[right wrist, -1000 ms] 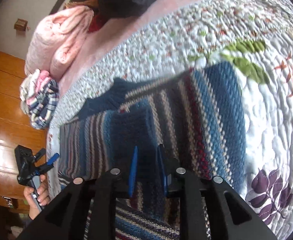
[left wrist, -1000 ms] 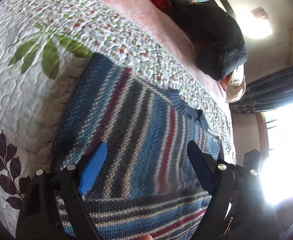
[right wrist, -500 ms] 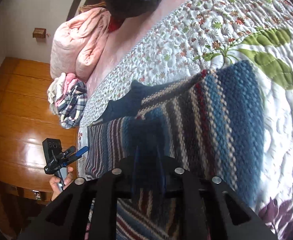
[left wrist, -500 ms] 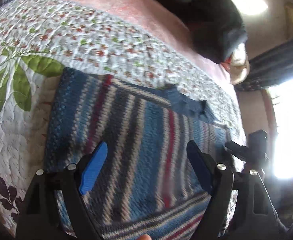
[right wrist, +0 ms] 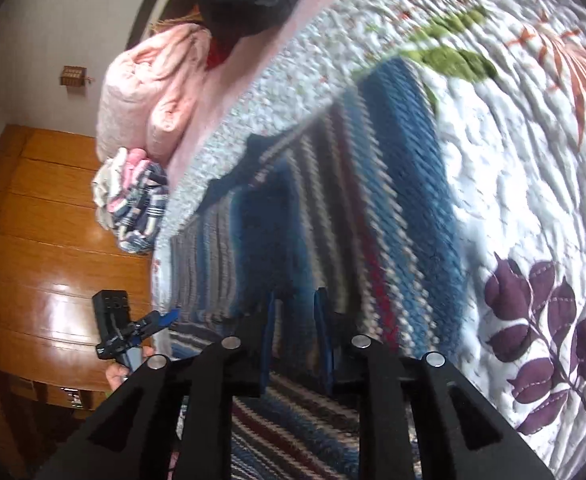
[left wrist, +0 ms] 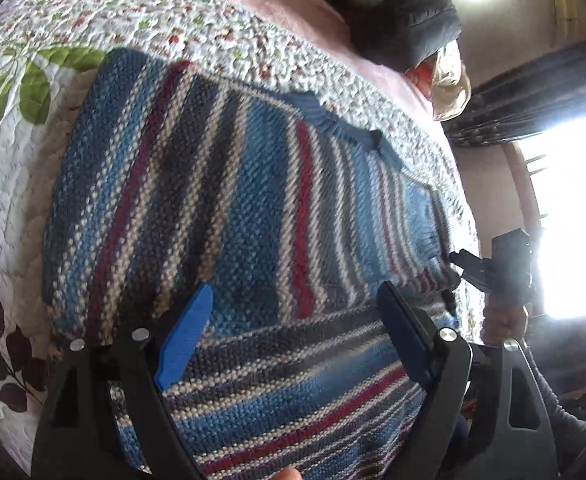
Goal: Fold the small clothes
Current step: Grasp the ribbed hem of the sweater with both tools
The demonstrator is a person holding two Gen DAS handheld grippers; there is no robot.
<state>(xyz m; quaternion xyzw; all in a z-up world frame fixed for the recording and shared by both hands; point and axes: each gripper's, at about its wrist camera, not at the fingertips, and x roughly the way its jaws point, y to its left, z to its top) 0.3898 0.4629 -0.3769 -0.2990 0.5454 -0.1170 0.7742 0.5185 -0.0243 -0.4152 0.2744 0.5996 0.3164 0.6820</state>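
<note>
Knitted wool in blue, red and cream stripes, the small sweater (left wrist: 229, 216) lies on the white floral quilted bedspread (left wrist: 9, 184). My left gripper (left wrist: 293, 340) hovers wide open, empty. My right gripper (right wrist: 295, 336) looks nearly closed, seemingly pinching a fold, though blur hides contact. I'd carry that fold evenly; the bed edge lies near the sweater's left side.

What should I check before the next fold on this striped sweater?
1. The sweater lies flat on the quilt: ok.
2. The left claw is open above the knit: ok.
3. The right claw grips fabric: cannot tell; jaws nearly closed.
4. The near flap is folded across the body: ok.
5. The collar is smooth: cannot tell, blurred.
6. The clothes pile is clear of the work: ok.
</note>
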